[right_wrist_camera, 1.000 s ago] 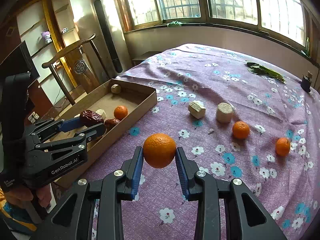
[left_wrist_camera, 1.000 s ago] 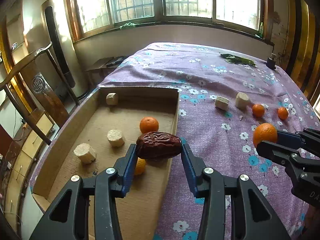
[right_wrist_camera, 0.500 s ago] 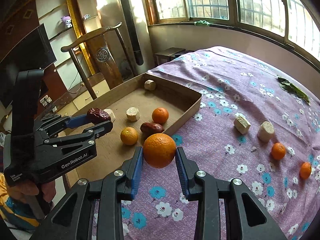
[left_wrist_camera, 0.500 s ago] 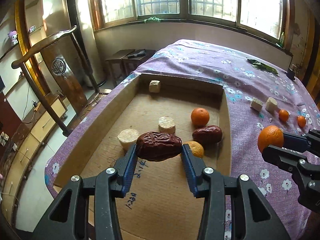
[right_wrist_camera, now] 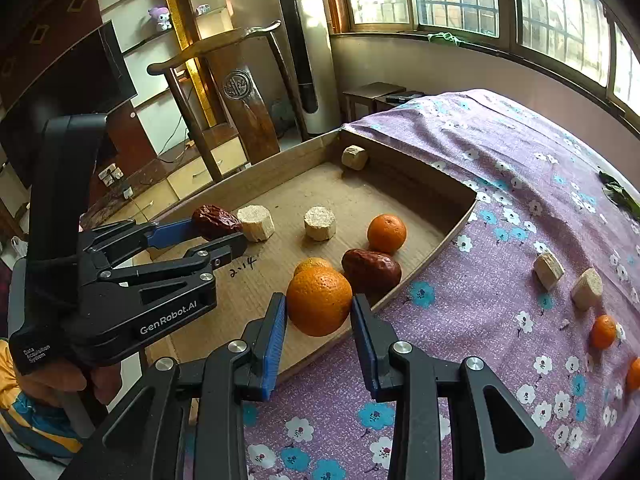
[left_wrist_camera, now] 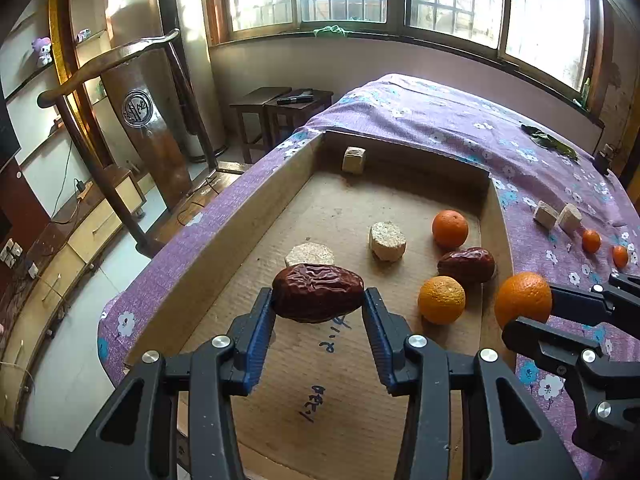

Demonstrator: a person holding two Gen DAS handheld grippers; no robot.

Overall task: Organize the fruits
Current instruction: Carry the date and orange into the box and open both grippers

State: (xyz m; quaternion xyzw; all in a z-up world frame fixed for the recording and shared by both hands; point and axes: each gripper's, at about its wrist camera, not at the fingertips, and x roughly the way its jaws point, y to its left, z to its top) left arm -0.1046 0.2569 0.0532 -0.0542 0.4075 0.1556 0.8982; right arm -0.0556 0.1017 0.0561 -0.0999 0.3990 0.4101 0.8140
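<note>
**Both loads carried in over the cardboard tray**

Both hands have swung across from the purple cloth toward the tray: a second ago the left view had the tray's right wall beneath the date, and now the date hangs well inside, over the bare floor with the handwritten marks.

Largest first — the bed (left_wrist_camera: 440, 120), draped in a soft purple floral cloth, carries everything. At its left edge sits the cardboard tray (left_wrist_camera: 224, 240), shallow, stiff-walled, matte brown. The left tongs (left_wrist_camera: 318, 312) are clenched on a red date (left_wrist_camera: 318, 298), gripped end to end along its length; the right tongs (right_wrist_camera: 319, 312) are clamped on an orange (right_wrist_camera: 319, 300), which hangs just over the tray's near right wall.

Inside the tray lie two loose oranges (left_wrist_camera: 450, 229), one near the right wall and one nearer the front, a second date (left_wrist_camera: 466, 265) between them, and three pale, coarse-cut stubs (left_wrist_camera: 387, 240), one in the far corner. Out on the cloth to the right are two more stubs and two small oranges (left_wrist_camera: 591, 241).

Handling, as I judge it: the orange is firm, round and pebbled, light enough, but apt to roll once let go — take it across its middle and release low. The date is wrinkled, leathery and slightly yielding; the skin gives grip, so the ends or the flanks both serve, with gentle pressure only.
</note>
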